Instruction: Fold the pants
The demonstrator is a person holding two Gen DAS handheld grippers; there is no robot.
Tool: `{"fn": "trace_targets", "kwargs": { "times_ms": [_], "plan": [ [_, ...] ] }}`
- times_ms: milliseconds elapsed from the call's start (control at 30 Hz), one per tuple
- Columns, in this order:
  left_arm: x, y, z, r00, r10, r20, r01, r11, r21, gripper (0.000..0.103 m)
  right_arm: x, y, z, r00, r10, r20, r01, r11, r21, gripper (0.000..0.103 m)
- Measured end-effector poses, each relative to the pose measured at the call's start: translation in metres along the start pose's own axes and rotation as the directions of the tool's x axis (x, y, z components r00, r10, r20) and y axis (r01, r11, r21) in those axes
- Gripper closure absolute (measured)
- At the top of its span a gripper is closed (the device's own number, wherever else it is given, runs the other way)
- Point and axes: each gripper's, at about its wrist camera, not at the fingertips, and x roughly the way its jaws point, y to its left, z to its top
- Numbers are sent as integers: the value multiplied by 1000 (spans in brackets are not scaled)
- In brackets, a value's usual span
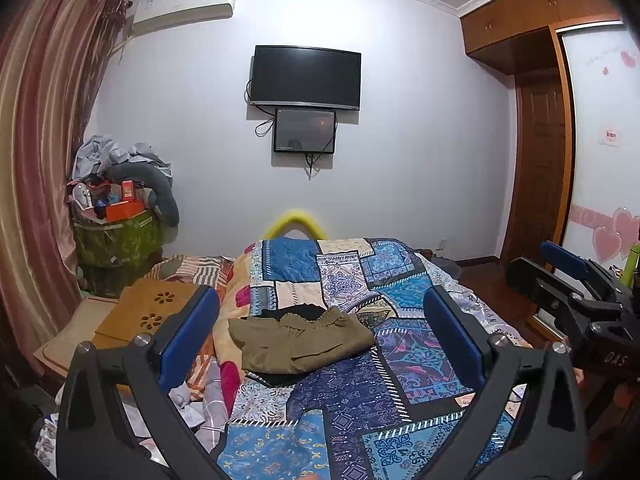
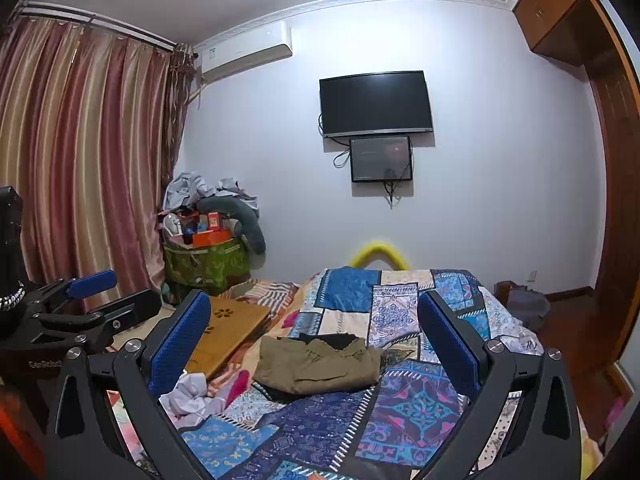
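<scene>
Across the far wall [image 1: 420, 140] hangs a dark TV [image 1: 306, 76], a smaller screen [image 1: 305, 131] right under it with cables dangling, and an air conditioner [image 1: 184, 8] up near the ceiling. Striped curtains [image 1: 44, 128] fill the side by the window, and a wooden wardrobe [image 1: 532, 20] stands on the opposite side. Down below, the bed carries a patchwork quilt [image 1: 360, 400] in blues and creams. At the curtain corner a green bag [image 1: 120, 240] sits heaped with boxes and grey clothes. A flat wooden board [image 1: 148, 312] with flower cutouts lies beside the quilt, near a striped sheet.

And there are the pants [image 1: 300, 344], olive, folded into a compact bundle on the middle of the quilt, with some black fabric peeking out from beneath and behind them. A crumpled white cloth [image 2: 192, 396] lies near the quilt's edge.

Left gripper [image 1: 320, 340] is up off the bed, blue pads spread wide, nothing between them; the pants show through the gap, farther down the bed. Right gripper [image 2: 316, 344] the same story: spread wide, empty, clear of the bundle. Each one shows at the edge of the other's view, side by side.
</scene>
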Motion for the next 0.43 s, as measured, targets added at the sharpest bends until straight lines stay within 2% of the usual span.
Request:
{"fn": "trace_targets", "kwargs": {
  "times_ms": [433],
  "plan": [
    [2, -4, -1, 1000, -6, -6, 6, 1000, 11, 0, 1, 1, -2, 1000, -1, -7, 1, 1000, 3, 0]
  ]
}}
